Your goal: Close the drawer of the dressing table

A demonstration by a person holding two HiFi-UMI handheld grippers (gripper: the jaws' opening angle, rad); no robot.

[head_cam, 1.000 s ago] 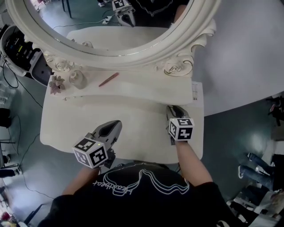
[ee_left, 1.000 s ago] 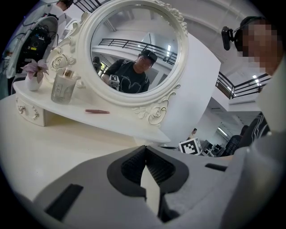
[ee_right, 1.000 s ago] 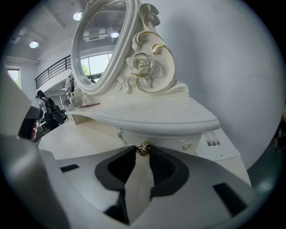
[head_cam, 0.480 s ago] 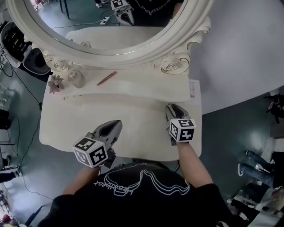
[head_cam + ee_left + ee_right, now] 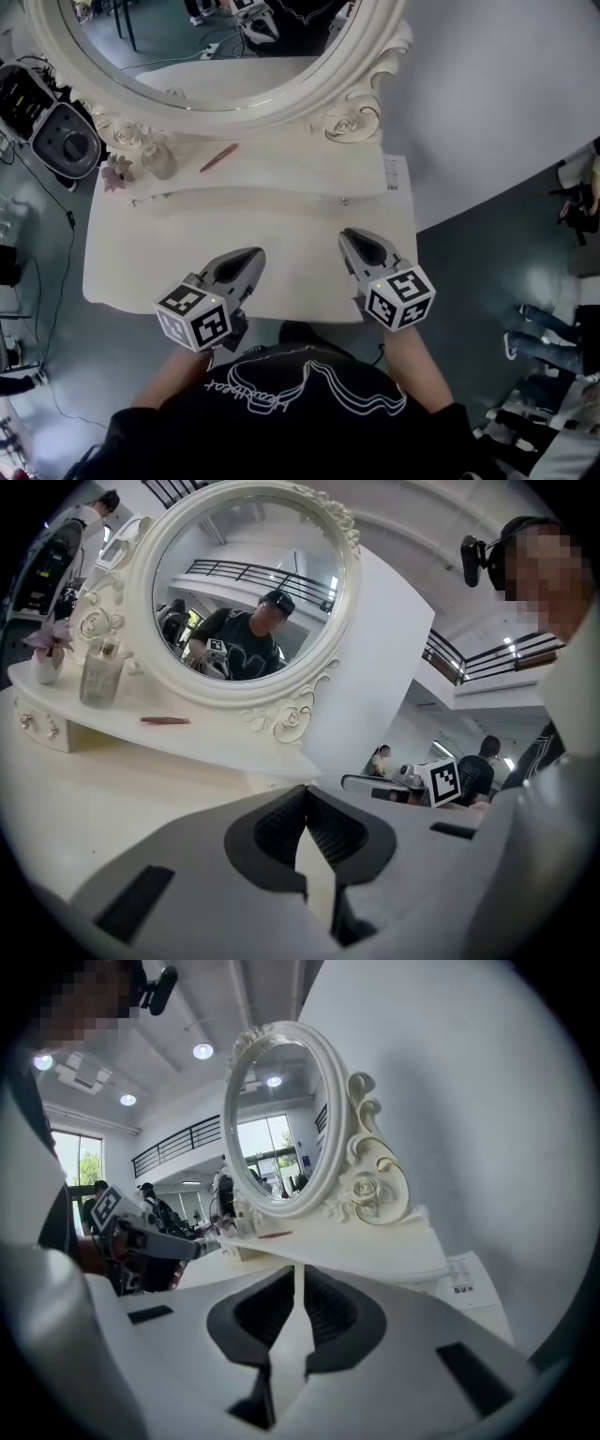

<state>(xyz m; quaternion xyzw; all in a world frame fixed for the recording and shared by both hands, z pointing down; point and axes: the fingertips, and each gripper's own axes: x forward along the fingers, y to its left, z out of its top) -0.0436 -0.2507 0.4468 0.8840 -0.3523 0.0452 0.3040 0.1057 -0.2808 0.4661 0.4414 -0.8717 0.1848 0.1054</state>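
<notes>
The white dressing table (image 5: 169,253) fills the head view, with a raised back shelf (image 5: 281,173) under an oval mirror (image 5: 370,66). Small knobs (image 5: 344,201) mark the shelf's drawer fronts, which look flush; no drawer stands out in any view. My left gripper (image 5: 251,255) hovers over the tabletop's front left, shut and empty, its tips touching in the left gripper view (image 5: 302,794). My right gripper (image 5: 349,236) hangs above the front right; its jaws are closing, a thin slit still showing in the right gripper view (image 5: 298,1274), with nothing between them.
On the shelf lie a pink pencil (image 5: 217,157), a glass bottle (image 5: 159,161) and a small flower (image 5: 119,173). A paper label (image 5: 392,173) sits at the shelf's right end. A black device (image 5: 61,141) stands left of the table. A white wall (image 5: 506,103) curves behind it.
My right gripper has lifted off the table's front right and come back toward me, looking larger now. The left gripper rose slightly. The table sits a little further left in view.
</notes>
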